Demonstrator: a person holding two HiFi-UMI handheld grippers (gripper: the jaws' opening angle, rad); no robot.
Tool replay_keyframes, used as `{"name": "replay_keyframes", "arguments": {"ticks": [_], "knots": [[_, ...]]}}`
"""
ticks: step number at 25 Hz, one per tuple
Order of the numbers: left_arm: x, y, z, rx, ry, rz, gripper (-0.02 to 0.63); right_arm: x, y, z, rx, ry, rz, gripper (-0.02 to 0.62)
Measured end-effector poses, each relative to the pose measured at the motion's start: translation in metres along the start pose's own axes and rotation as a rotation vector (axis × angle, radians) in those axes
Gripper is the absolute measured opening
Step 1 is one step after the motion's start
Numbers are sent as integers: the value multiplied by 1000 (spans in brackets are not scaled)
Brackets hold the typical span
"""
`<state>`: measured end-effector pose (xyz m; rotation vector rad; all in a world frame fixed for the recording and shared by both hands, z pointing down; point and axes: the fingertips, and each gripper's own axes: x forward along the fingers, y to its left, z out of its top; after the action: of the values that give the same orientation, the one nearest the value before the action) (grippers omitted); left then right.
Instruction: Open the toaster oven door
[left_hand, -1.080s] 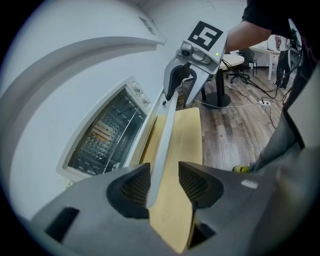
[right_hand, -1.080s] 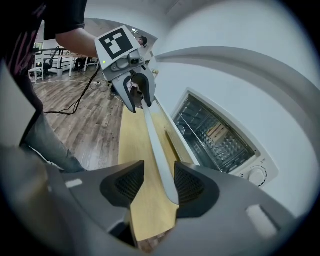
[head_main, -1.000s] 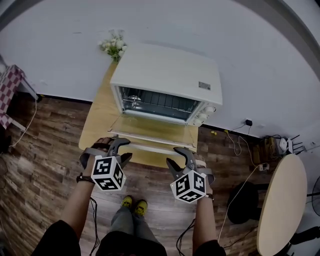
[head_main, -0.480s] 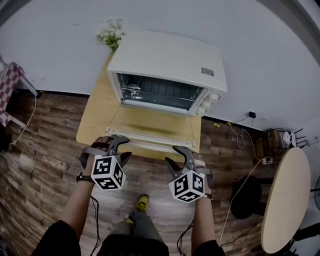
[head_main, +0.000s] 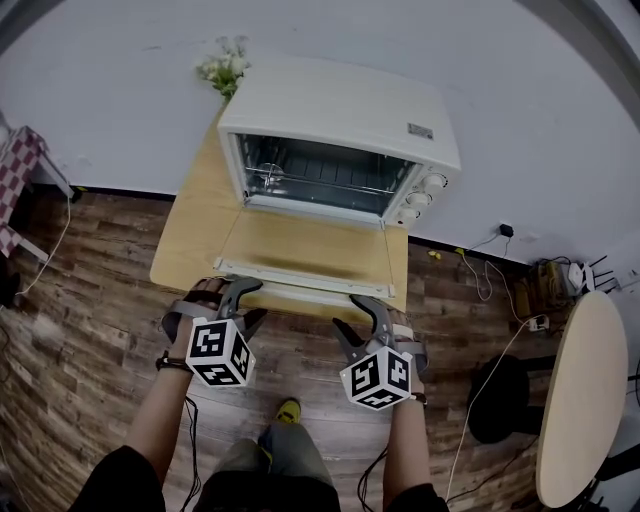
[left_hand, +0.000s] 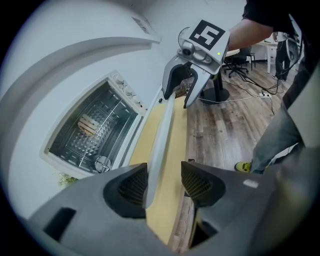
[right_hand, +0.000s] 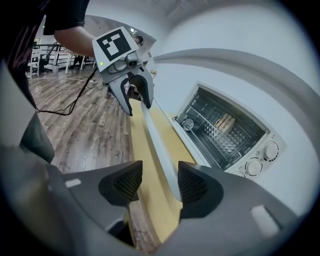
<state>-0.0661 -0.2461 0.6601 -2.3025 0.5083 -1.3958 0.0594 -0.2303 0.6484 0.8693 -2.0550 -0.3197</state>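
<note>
The white toaster oven (head_main: 340, 110) stands on a wooden table (head_main: 185, 235), and its glass door (head_main: 310, 245) hangs open, folded down flat toward me. The door's pale handle bar (head_main: 300, 283) runs along its near edge. My left gripper (head_main: 245, 298) is at the bar's left end and my right gripper (head_main: 357, 315) at its right end. In the left gripper view the handle (left_hand: 162, 130) passes between my left gripper's (left_hand: 165, 182) pads with a gap beside it. The right gripper (right_hand: 155, 182) likewise straddles the handle (right_hand: 157, 145) loosely. Both jaws have just been opening.
Inside the oven a wire rack holds a slice of toast (right_hand: 224, 121). Knobs (head_main: 425, 195) sit on the oven's right side. Flowers (head_main: 222, 70) stand behind the oven. A round table (head_main: 585, 400), a black stool (head_main: 495, 400) and floor cables (head_main: 480, 290) are at the right.
The door has swung lower and now lies flatter. Both grippers have sunk a little with the handle, and their jaws have widened.
</note>
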Motion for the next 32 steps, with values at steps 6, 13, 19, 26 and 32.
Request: {"name": "replay_keyframes", "arguments": {"ticks": [6,13,19,26,32], "knots": [[14,-15,-9,18,-17,53,222,11,18,-12,-16,-11,-28,250],[28,-31,-18,74,1,83,239,20,31,-23,-23,-25,-60,250],[37,-40,-24,72,1,104,256,25,39,-30,-28,-34,-68,250],[48,-49,-31,121,15,120,255,31,45,-36,4,-46,-67,249],[55,-53,-34,142,3,136,255,37,49,-40,-14,-48,-88,238]]}}
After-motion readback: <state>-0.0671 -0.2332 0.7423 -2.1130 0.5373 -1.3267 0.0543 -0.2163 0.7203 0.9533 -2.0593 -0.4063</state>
